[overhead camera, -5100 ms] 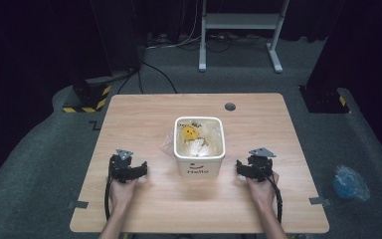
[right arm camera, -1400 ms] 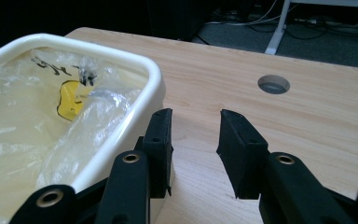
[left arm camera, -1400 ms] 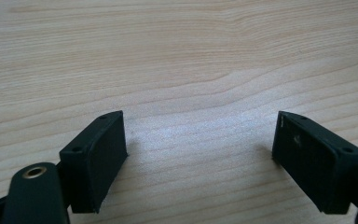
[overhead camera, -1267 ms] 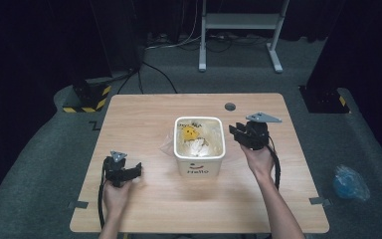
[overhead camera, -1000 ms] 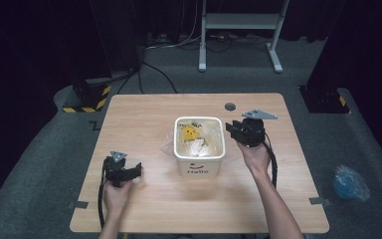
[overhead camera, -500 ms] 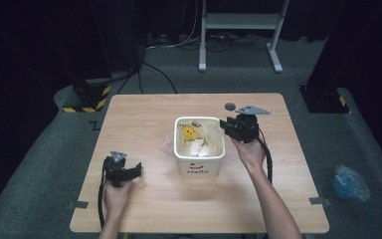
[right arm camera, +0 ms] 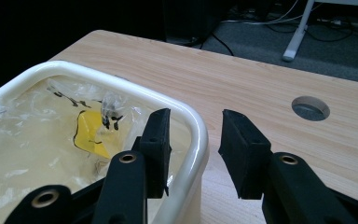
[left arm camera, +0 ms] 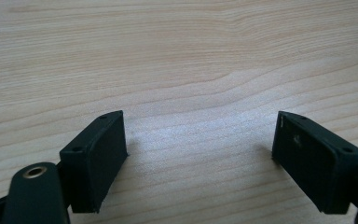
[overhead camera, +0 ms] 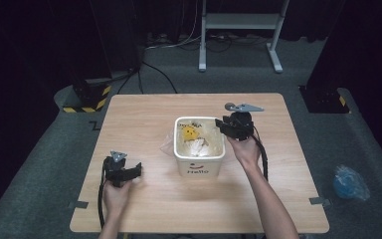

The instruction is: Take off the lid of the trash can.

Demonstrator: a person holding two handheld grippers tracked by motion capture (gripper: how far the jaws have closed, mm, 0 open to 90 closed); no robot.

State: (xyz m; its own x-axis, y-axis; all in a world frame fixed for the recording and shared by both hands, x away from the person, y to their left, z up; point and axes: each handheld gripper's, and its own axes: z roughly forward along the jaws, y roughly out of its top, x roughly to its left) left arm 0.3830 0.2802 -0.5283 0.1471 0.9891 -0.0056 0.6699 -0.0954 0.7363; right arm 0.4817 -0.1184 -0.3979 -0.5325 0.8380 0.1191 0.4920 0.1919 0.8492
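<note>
Right gripper [right arm camera: 193, 140] reached, opening, astride bin rim [right arm camera: 196, 135].

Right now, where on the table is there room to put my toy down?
The far edge of the table behind the white bucket is bare, up to the round hole. The near strip between the two forearms is bare too. It is crowded beside the bucket, where the right gripper straddles its rim.

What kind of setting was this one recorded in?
Probably a lab or recording studio, not a home: a lone wooden table on grey carpet, dark curtains around, cables on the floor, and a metal stand base behind.
</note>
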